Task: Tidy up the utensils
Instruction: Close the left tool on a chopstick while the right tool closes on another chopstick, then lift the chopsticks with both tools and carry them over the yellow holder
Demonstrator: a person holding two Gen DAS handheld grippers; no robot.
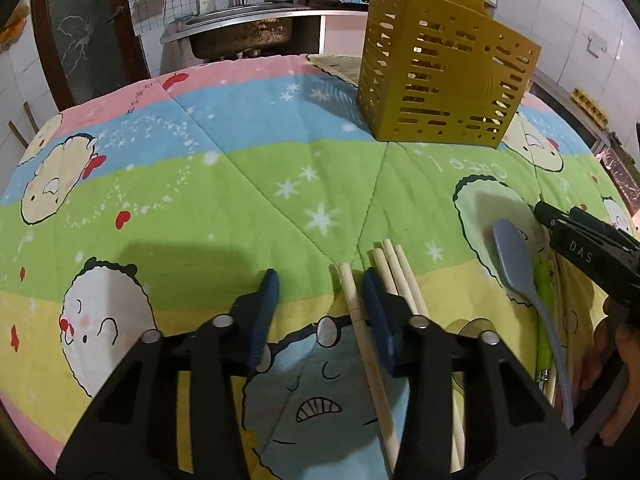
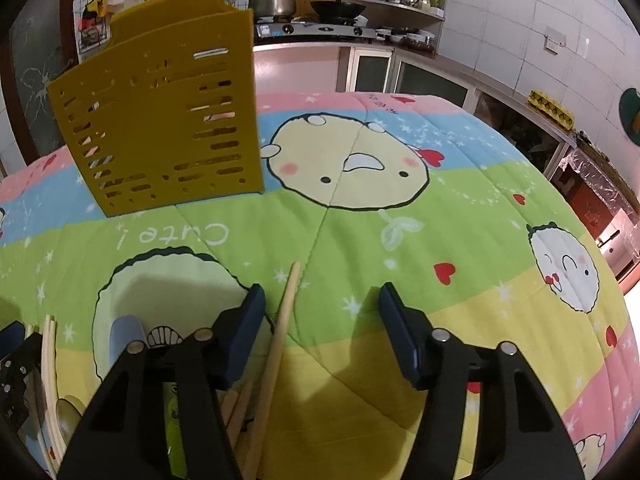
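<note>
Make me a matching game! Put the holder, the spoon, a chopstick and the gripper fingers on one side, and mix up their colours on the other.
Things:
1. holder
2. spoon
3. chopstick
4. fingers of the left gripper

Colours:
A. dark blue
B. pale wood
C. mustard yellow
D. grey-blue

Pairs: 1-C, 2-D, 3-B, 4-A
</note>
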